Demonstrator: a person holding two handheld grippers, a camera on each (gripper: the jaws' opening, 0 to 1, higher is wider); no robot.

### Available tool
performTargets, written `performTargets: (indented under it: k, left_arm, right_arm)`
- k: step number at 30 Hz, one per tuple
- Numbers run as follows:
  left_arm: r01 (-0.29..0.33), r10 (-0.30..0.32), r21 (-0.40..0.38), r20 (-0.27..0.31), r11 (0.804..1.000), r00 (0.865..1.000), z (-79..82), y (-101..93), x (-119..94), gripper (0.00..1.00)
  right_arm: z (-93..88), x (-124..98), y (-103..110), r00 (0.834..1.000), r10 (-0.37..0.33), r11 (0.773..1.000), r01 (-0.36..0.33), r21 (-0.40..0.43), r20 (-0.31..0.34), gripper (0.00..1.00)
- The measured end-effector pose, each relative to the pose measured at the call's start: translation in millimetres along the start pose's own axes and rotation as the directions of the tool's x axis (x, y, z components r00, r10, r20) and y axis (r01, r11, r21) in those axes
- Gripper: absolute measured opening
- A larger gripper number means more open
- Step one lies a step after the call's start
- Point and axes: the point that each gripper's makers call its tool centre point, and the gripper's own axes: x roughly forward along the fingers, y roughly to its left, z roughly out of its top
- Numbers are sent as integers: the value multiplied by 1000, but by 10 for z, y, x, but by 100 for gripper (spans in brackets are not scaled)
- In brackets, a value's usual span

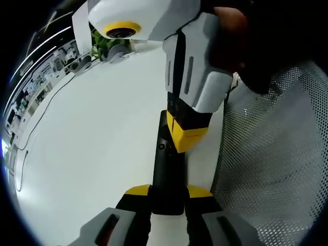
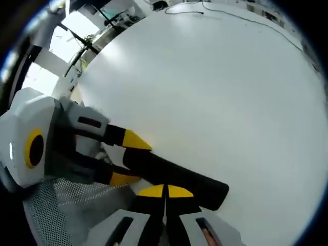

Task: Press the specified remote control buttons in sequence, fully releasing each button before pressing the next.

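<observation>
The left gripper (image 1: pixel 167 197) is pinching the black remote (image 1: pixel 168 174), its long axis running straight up the frame. The right gripper (image 2: pixel 165 192), tips pressed together, is bearing on it above the white table (image 2: pixel 215 92).

One black remote (image 1: pixel 168 174) lies on one white surface (image 1: pixel 92 154). Two tongs — the left tongs (image 1: pixel 168 192) and the right tongs (image 2: pixel 165 191). One cable (image 1: pixel 31 130) — one perforated mesh panel (image 1: pixel 277 169).

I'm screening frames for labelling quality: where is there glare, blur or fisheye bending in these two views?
Left gripper view: table evenly bright; remote sharp, held by the left gripper; right gripper near the lens, bulging; background shelves curved. Right gripper view: bright window glare upper left; table edge bows; remote nearly featureless black.
</observation>
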Motion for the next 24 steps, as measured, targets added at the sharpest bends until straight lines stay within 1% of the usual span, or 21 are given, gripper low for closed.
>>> performTargets:
  k: [7,15,18,21,24]
  left_arm:
    - [1,-1,1,2,1000,1000,-3,1,1,24]
    - [1,-1,-1,5,1000,1000,-1,1,-4,24]
    - [1,-1,0,6,1000,1000,1,2,-1,24]
    - [1,-1,-1,6,1000,1000,2,2,1,24]
    - [2,-2,-2,7,1000,1000,1,3,4,24]
  right_arm:
    - [-24,-11,4,1000,-15,1000,15,-14,-11,0]
    - [-41,-37,-47,1000,-17,1000,17,18,-12,0]
    - [-28,-50,-23,1000,2,999,-2,36,-1,0]
    - [-23,-42,-8,1000,12,999,-12,39,-1,0]
    - [-32,-28,-25,1000,0,1000,0,29,-7,0]
